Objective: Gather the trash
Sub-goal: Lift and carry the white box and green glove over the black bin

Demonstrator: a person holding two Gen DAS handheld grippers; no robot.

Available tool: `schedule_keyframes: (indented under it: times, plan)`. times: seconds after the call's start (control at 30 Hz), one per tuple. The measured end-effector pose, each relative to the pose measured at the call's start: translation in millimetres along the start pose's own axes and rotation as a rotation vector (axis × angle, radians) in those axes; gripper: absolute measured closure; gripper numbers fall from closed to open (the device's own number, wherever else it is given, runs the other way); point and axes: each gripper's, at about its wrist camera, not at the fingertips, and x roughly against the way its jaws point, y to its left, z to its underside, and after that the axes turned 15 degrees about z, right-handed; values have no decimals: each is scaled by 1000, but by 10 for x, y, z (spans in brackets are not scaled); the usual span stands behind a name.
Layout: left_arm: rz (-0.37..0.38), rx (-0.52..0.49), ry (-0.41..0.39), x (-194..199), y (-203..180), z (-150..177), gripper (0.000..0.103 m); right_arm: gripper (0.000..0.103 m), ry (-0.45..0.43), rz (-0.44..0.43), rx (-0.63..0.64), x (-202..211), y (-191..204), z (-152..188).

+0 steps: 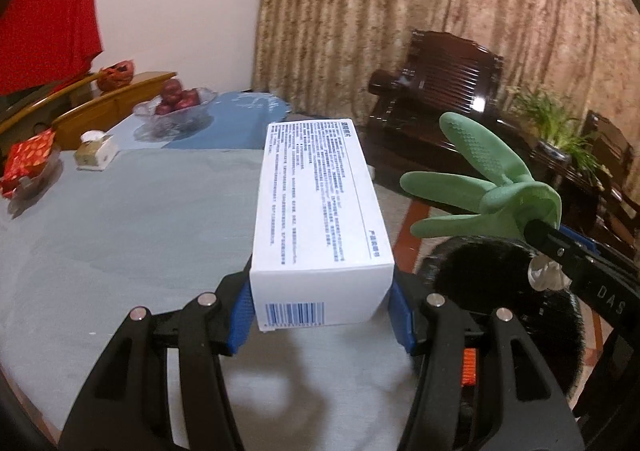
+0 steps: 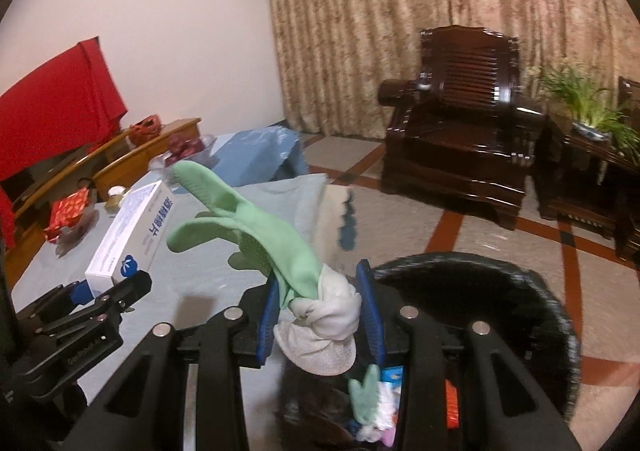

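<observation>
My left gripper (image 1: 322,303) is shut on a long white box (image 1: 320,203) with blue print and a barcode, held above the grey-blue tablecloth. It also shows in the right wrist view (image 2: 128,235). My right gripper (image 2: 320,315) is shut on a green rubber glove (image 2: 256,227) at its pale cuff, over the rim of a black trash bin (image 2: 540,291). The glove (image 1: 480,179) and bin (image 1: 480,271) show at the right of the left wrist view. Trash, including another green glove (image 2: 364,399), lies in the bin.
On the table (image 1: 120,231) stand a glass bowl of red apples (image 1: 176,103), a tissue box (image 1: 96,151) and a red packet (image 1: 28,163). Dark wooden armchair (image 2: 460,139) and potted plant (image 2: 588,107) stand across the tiled floor. Curtain behind.
</observation>
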Motion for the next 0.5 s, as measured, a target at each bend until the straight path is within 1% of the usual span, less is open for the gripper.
schedule_keyframes:
  times: [0.2,0.37,0.5]
  plan:
    - [63,-51,6,-87,-375,23,49,66,-6,73,-36,134,-412,46]
    - [120,-97,17,-181,-689,79,49,66,6,137,-71,202,-786,164]
    - [166,-125,32,-276,-873,139,49,66,19,176,-82,228,-977,246]
